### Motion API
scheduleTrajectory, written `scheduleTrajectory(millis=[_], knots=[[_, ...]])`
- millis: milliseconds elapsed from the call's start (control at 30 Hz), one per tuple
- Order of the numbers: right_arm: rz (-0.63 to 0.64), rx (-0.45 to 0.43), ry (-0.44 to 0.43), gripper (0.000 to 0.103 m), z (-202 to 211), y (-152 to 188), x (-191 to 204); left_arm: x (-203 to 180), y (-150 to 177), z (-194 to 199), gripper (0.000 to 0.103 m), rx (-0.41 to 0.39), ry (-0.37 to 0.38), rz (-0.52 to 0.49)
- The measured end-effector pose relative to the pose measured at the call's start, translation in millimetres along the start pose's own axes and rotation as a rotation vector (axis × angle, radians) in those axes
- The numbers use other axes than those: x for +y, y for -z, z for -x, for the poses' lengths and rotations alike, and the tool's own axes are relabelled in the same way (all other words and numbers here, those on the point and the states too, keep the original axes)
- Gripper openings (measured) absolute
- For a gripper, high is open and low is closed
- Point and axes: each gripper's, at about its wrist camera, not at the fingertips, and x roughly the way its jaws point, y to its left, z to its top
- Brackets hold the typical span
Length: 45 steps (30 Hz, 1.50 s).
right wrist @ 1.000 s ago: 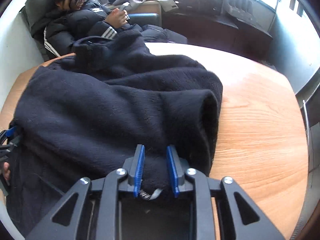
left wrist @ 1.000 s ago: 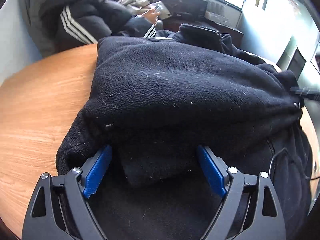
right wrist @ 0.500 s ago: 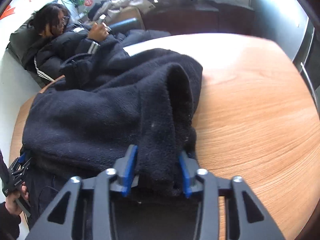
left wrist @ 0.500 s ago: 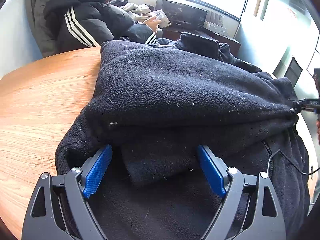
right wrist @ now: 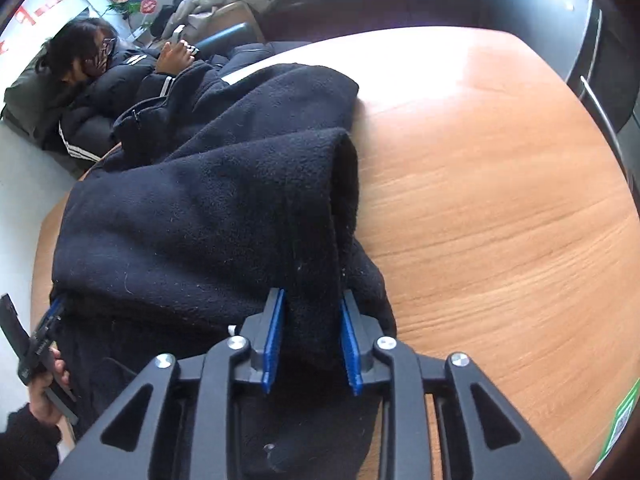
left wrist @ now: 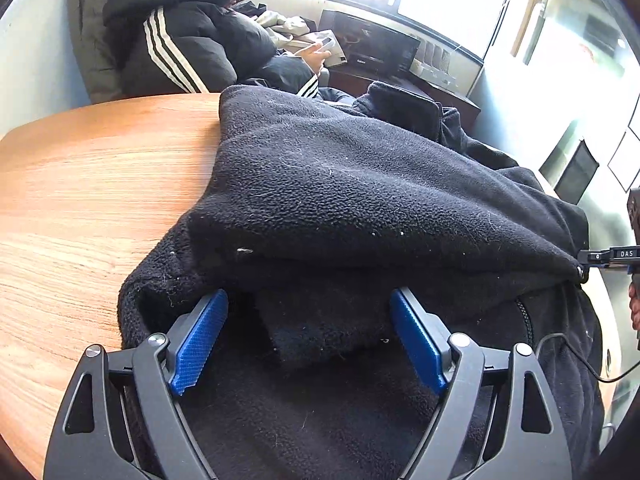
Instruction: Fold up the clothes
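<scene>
Black fleece garment (left wrist: 360, 184) heaped across the round wooden table (left wrist: 88, 184), filling the centre and right of the left wrist view. Left hand-held gripper (left wrist: 312, 336), lower centre: jaws wide and closing, a fold of fleece between the blue pads, neither pad pressing it. Right hand-held gripper (right wrist: 312, 344), lower centre of the right wrist view: jaws opening, both pads against a bunched ridge of the same garment. A seated person (left wrist: 180, 40) occupies the upper left background.
</scene>
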Motion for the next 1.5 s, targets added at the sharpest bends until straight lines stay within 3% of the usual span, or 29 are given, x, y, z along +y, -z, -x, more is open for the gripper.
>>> scheduleTrajectory(millis=[67,133,200,267,367,467,567,600,667,700,733,800,867,933,967,1000,1033,1067,1100,1167,1233,1267,1300,1333,1367,1467,1500], knots=[[0.055,-0.039,0.085,0.053,15.5,-2.1,10.5,-0.7,-0.3,5.0,0.083,0.001,0.003,-0.001],[0.111,-0.102,0.162,0.055,43.1,-2.7,21.3,-5.6,-3.5,17.7,0.083,-0.017,0.002,-0.028],[0.189,-0.183,0.242,0.067,72.5,-2.4,34.1,-16.8,-8.7,35.5,0.083,-0.059,-0.019,-0.106],[0.283,-0.287,0.259,0.078,98.2,-1.2,57.4,-33.1,-20.9,56.9,0.087,-0.112,-0.002,-0.185],[0.376,-0.34,0.097,0.08,102.1,2.4,98.5,-52.3,-45.3,68.9,0.103,-0.166,0.043,-0.213],[0.405,-0.316,-0.005,0.08,66.0,1.1,136.0,-63.0,-69.0,36.5,0.103,-0.13,0.109,-0.194],[0.346,-0.268,-0.011,0.073,9.1,-4.8,136.5,-53.4,-72.3,-16.6,0.103,-0.025,0.178,-0.133],[0.322,-0.228,0.014,0.068,-9.9,-4.6,128.3,-48.9,-68.6,-32.1,0.099,0.014,0.16,-0.119],[0.266,-0.146,0.048,0.055,-40.1,-1.0,104.3,-38.0,-55.4,-46.2,0.087,0.017,0.148,-0.15],[0.249,-0.145,0.037,0.044,-40.9,3.4,89.5,-32.9,-48.9,-52.6,0.082,0.019,0.141,-0.166],[0.239,-0.161,0.019,0.039,-37.0,7.7,75.6,-31.8,-44.6,-51.5,0.078,0.029,0.131,-0.196],[0.243,-0.155,0.052,0.021,-24.3,8.6,57.9,-24.6,-44.9,-49.0,0.067,0.04,0.135,-0.194],[0.224,-0.154,0.081,0.021,-8.0,-1.1,46.8,-22.0,-47.5,-45.9,0.063,0.054,0.121,-0.199],[0.221,-0.247,0.092,0.037,17.1,-17.9,54.7,-23.6,-52.4,-41.8,0.064,0.07,0.09,-0.21],[0.223,-0.3,0.094,0.066,30.1,-26.1,60.1,-30.2,-58.3,-33.4,0.068,0.038,0.066,-0.219],[0.245,-0.338,0.089,0.089,35.6,-35.8,68.8,-36.9,-64.1,-24.9,0.079,0.007,0.042,-0.228],[0.279,-0.368,0.081,0.092,37.1,-46.2,79.2,-43.3,-70.3,-16.5,0.086,-0.026,0.021,-0.236],[0.306,-0.366,0.069,0.092,30.3,-59.1,87.8,-47.9,-80.2,-7.6,0.1,-0.079,0.034,-0.235],[0.316,-0.338,0.04,0.091,17.5,-71.2,91.7,-52.4,-92.6,-2.1,0.103,-0.131,0.046,-0.213],[0.319,-0.274,-0.035,0.081,-9.7,-93.1,95.6,-55.2,-116.2,-13.7,0.103,-0.124,0.093,-0.155],[0.287,-0.139,-0.023,0.069,-48.0,-104.0,82.7,-51.9,-123.9,-57.3,0.103,-0.005,0.096,-0.104],[0.25,-0.103,-0.033,0.045,-59.1,-103.6,70.0,-46.8,-118.1,-77.7,0.1,0.056,0.074,-0.092],[0.203,-0.087,-0.054,0.037,-65.3,-100.7,54.9,-41.6,-112.0,-97.8,0.091,0.114,0.053,-0.082],[0.177,-0.084,-0.048,0.03,-63.9,-98.7,40.6,-35.4,-102.2,-112.2,0.089,0.144,0.034,-0.097],[0.174,-0.079,-0.028,0.0,-58.8,-98.4,29.0,-37.2,-97.9,-108.3,0.091,0.084,0.032,-0.148],[0.205,-0.094,0.008,0.0,-39.6,-107.8,23.0,-33.7,-94.5,-106.2,0.09,0.092,0.046,-0.166],[0.219,-0.11,0.014,0.006,-32.1,-113.4,27.8,-33.7,-93.1,-105.2,0.09,0.093,0.04,-0.179]])
